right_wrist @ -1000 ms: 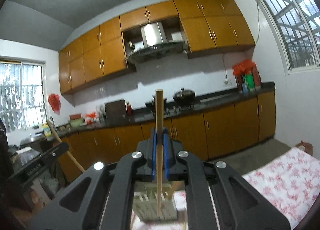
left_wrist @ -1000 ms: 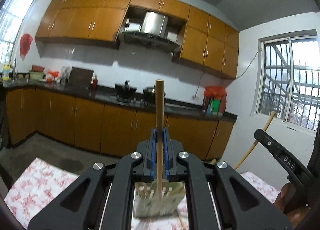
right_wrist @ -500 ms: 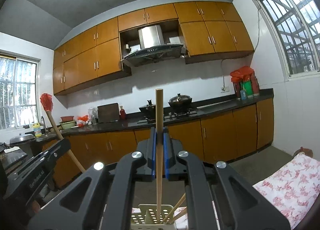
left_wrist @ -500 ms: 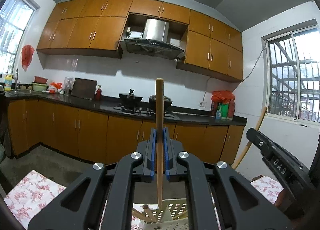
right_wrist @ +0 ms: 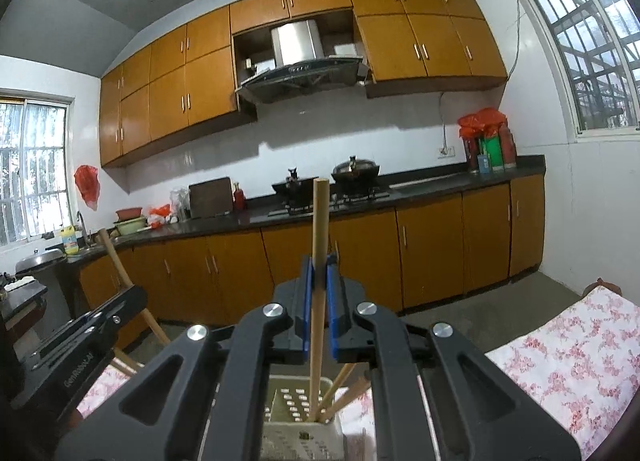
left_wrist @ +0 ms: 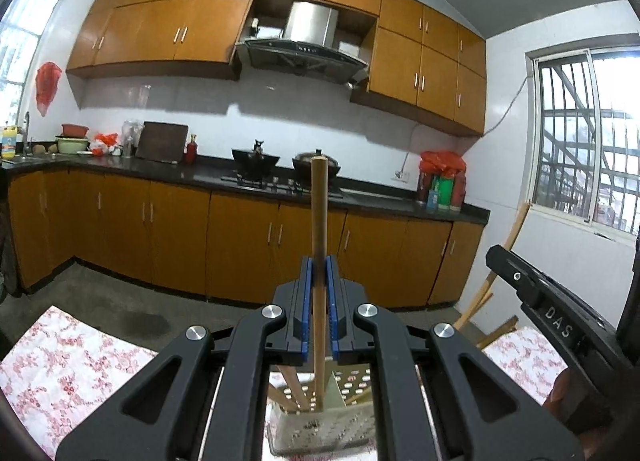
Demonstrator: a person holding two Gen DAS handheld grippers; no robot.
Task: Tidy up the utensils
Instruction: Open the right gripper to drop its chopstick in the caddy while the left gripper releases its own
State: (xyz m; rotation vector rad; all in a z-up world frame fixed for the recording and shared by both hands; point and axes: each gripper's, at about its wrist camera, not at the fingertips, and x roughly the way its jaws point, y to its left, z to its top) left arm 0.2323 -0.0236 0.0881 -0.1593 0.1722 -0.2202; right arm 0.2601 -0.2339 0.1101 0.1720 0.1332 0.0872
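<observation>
In the left wrist view my left gripper (left_wrist: pixel 319 273) is shut on an upright wooden chopstick (left_wrist: pixel 319 213). Its lower end reaches into a pale perforated utensil holder (left_wrist: pixel 352 381) that has other sticks in it. In the right wrist view my right gripper (right_wrist: pixel 319 273) is shut on a second wooden chopstick (right_wrist: pixel 320 229), whose tip stands inside the same holder (right_wrist: pixel 292 401) beside two leaning sticks (right_wrist: pixel 344 381). Each gripper also shows in the other's view, the right gripper (left_wrist: pixel 552 313) at the right edge and the left gripper (right_wrist: pixel 80 341) at the left edge.
The holder stands on a table with a red-flowered cloth (left_wrist: pixel 80 361) (right_wrist: pixel 560 361). Beyond the table lie a bare floor strip, orange base cabinets (left_wrist: pixel 180 229) and a dark counter with pots (right_wrist: pixel 352 173). Barred windows are on the side walls.
Both grippers have sunk toward the holder with their chopsticks still clamped. More of the holder shows below the jaws than half a second ago.
</observation>
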